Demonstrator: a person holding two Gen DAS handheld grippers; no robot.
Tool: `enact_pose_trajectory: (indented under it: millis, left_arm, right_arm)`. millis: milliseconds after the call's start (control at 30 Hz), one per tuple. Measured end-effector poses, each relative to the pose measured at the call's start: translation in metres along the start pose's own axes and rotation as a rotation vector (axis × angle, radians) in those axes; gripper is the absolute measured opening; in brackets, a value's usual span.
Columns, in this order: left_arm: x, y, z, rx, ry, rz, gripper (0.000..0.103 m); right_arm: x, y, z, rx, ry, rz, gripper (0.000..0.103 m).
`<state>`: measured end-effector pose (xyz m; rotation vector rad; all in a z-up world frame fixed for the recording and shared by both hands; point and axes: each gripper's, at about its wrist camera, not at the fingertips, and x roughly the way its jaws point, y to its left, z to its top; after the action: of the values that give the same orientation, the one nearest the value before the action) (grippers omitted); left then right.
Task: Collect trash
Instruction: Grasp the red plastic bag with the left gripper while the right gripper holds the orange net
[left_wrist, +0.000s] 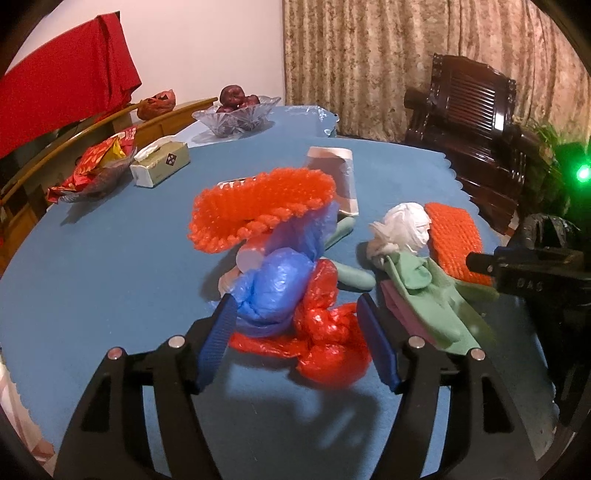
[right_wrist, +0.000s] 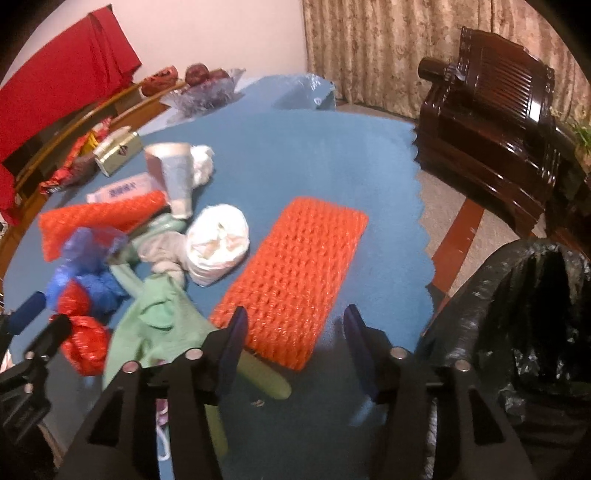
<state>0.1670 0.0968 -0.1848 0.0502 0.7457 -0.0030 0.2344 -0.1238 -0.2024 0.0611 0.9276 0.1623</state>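
Step in hand: picking the next scrap. My left gripper gapes, its pads flanking the red plastic bag at 12 o'clock, blue bag touching beyond. My right gripper hangs unclenched over the orange foam net. Bin bag waits at 3 o'clock. Next, I judge: close, lift, carry right.

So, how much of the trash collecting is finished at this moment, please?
Nothing looks collected yet; the black bin bag's inside is too dark to judge. In hand: nothing. The left gripper is open around the red plastic bag and blue plastic bag; the right gripper is open at the flat orange foam net. Left: the white bag, green glove, paper cup and other net.
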Motion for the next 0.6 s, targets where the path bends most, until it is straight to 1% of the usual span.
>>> enact_pose_trajectory:
  millis: [33,100,133,167,200,233,300,367,500,600]
  left_arm:
    - [0.001,0.001,0.000,-0.003,0.001,0.001,0.066]
    - [0.004,0.004,0.001,-0.008,0.004,0.002,0.067]
    - [0.005,0.005,0.001,-0.010,0.006,0.003,0.067]
    - [0.007,0.006,0.001,-0.011,0.007,0.003,0.067]
    - [0.008,0.008,0.002,-0.014,0.007,0.004,0.067]
    - [0.009,0.008,0.003,-0.016,0.007,0.003,0.067]
    - [0.011,0.010,0.005,-0.018,0.009,-0.004,0.065]
    - [0.012,0.012,0.008,-0.024,0.011,-0.012,0.058]
    - [0.010,0.018,0.013,-0.036,0.005,-0.029,0.049]
    - [0.010,0.026,0.014,-0.052,0.010,-0.052,0.038]
  right_arm:
    - [0.004,0.000,0.000,0.005,0.010,-0.004,0.061]
    - [0.013,-0.001,0.000,0.018,0.039,0.002,0.061]
    - [0.014,0.000,0.000,0.016,0.035,0.012,0.056]
    - [0.015,0.002,0.000,0.009,0.037,0.023,0.048]
    - [0.015,0.004,0.001,0.001,0.041,0.058,0.030]
    - [0.013,0.007,0.002,-0.002,0.044,0.076,0.019]
    - [0.007,0.012,0.005,-0.026,0.024,0.063,0.011]
    - [0.000,0.016,0.007,-0.034,0.005,0.073,0.011]
    - [-0.021,0.022,0.015,-0.067,-0.048,0.082,0.011]
    - [-0.033,0.024,0.020,-0.078,-0.071,0.093,0.011]
